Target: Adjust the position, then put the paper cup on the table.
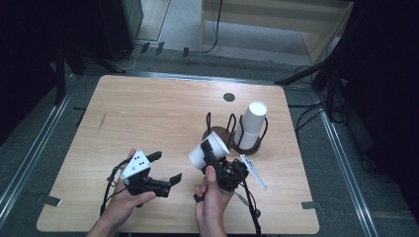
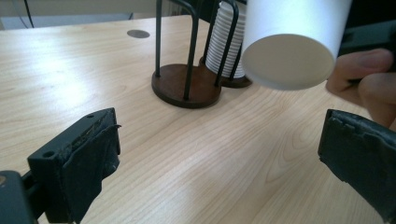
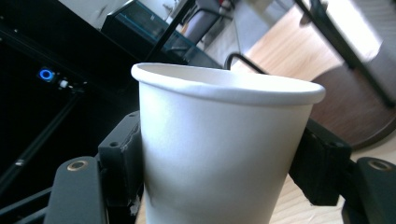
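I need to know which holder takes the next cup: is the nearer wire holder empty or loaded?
Empty: the nearer wire holder shows a bare brown base, while the stack of cups sits in the holder behind it.

The paper cup [image 3: 219, 149] runs off the bottom edge (its base hidden), and the background there is blurred.

Open tabletop [image 1: 148, 113] left (cup racks [image 1: 232, 136] right)

White paper cup [image 1: 208, 149] held tilted above the table.
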Motion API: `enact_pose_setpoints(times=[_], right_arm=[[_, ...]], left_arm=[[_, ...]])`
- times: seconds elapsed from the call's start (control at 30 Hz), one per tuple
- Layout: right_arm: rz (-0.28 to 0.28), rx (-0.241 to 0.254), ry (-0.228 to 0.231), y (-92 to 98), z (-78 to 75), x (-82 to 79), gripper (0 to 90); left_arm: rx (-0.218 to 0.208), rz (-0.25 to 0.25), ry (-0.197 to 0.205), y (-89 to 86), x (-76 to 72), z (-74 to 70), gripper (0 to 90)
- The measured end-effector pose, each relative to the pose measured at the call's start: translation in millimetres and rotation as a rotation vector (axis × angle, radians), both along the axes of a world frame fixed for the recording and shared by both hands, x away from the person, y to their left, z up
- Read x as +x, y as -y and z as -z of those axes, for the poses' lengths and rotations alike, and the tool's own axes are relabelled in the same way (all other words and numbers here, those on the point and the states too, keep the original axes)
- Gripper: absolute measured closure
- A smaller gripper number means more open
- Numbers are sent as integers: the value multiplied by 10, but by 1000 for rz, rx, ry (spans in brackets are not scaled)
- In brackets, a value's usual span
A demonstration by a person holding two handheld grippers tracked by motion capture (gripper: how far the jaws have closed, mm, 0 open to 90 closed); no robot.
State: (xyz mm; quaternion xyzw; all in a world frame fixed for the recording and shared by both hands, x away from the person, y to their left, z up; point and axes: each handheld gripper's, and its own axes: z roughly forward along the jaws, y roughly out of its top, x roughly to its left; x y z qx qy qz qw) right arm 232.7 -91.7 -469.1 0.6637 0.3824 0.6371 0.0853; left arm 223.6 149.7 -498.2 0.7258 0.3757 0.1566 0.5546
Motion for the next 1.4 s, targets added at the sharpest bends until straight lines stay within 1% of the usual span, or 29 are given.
enact_pose_setpoints(times=[0.03,0.07,0.1,0.13,0.23,0.33,0.43,0.47,0.5,0.53,0.63,0.67,0.7,0.73,0.77,0.8,0.9,0.93,0.97,1.03,1.07,1.1,1.13,1.17,1.27,1.3,1.33,1.37,1.4], right_arm=[[18,-46,24,5,-30,-31,283],[18,-46,24,5,-30,-31,283],[26,-74,37,16,-53,-46,283],[26,-74,37,16,-53,-46,283],[49,-143,72,34,-103,-73,282],[91,-239,85,40,-138,-89,277],[115,-273,108,50,-181,-101,276],[115,-273,108,50,-181,-101,276],[122,-302,118,61,-201,-99,275],[122,-302,118,61,-201,-99,275],[119,-365,142,87,-223,-90,271],[119,-365,142,87,-223,-90,271],[109,-405,153,93,-226,-83,270],[109,-405,153,93,-226,-83,270],[107,-443,165,100,-225,-84,270],[107,-443,165,100,-225,-84,270],[99,-497,188,125,-216,-90,267],[99,-497,188,125,-216,-90,267],[96,-522,191,145,-209,-89,262],[93,-530,194,153,-205,-88,261],[88,-557,198,178,-195,-84,260],[88,-557,198,178,-195,-84,260],[84,-582,201,226,-183,-74,260],[84,-587,200,252,-178,-72,260],[89,-626,207,338,-149,-71,260],[89,-636,207,370,-133,-70,260],[89,-636,207,370,-133,-70,260],[85,-648,211,432,-98,-71,262],[84,-663,216,462,-78,-71,262]], left_arm=[[-3,4,-8,-12,3,-4,0],[-3,4,-8,-12,3,-4,0],[-4,9,-12,-24,11,-8,0],[-4,9,-12,-24,11,-8,0],[-14,11,-13,-36,15,-12,0],[-11,12,-19,-54,18,-3,0],[-15,4,-23,-81,28,-3,0],[-15,4,-23,-81,28,-3,0],[-12,1,-22,-99,32,-1,0],[-12,1,-22,-99,32,-1,0],[-9,-4,-28,-127,27,18,0],[-9,-4,-28,-127,27,18,0],[-5,-6,-30,-132,22,29,0],[-3,-7,-31,-136,20,35,0],[1,-15,-33,-157,22,42,0],[1,-15,-33,-157,22,42,0],[1,-40,-30,-223,40,32,0],[1,-40,-30,-223,40,32,0],[-1,-50,-29,-249,42,24,0],[2,-55,-27,-264,43,20,0],[5,-65,-30,-302,45,21,0],[5,-65,-30,-302,45,21,0],[15,-72,-39,-343,46,28,0],[18,-79,-38,-371,45,30,0],[15,-94,-39,-433,46,36,0],[6,-113,-40,-505,45,44,0],[6,-113,-40,-505,45,44,0],[2,-130,-39,-574,34,55,0],[2,-130,-39,-574,34,55,0]])
